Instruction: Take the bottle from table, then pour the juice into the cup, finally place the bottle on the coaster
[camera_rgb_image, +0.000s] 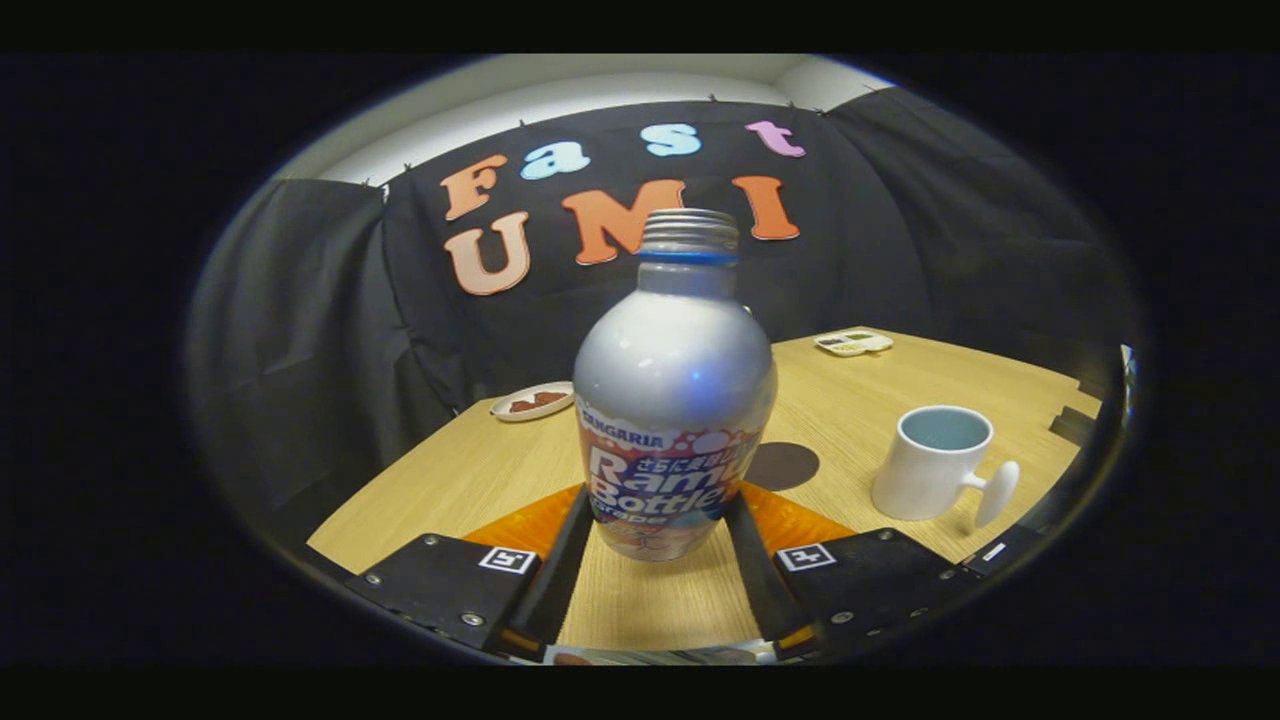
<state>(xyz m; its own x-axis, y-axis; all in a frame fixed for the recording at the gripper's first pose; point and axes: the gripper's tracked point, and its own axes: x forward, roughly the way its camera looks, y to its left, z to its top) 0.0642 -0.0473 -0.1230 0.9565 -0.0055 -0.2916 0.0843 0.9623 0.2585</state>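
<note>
A silver metal bottle (672, 380) with a screw cap and a printed label stands upright between my fingers. My gripper (660, 505) is shut on its lower body, one finger pressing each side at label height. I cannot tell whether its base rests on the wooden table (480, 470) or hangs just above it. A dark round coaster (783, 466) lies on the table just beyond the bottle, a little to the right. Farther right stands a white cup (933, 463) with a pale blue inside, its handle turned toward the right.
A small white plate (532, 401) with something brown on it sits at the table's far left edge. A small white tray (853, 342) lies at the far right corner. The black cloth wall rises right behind the table.
</note>
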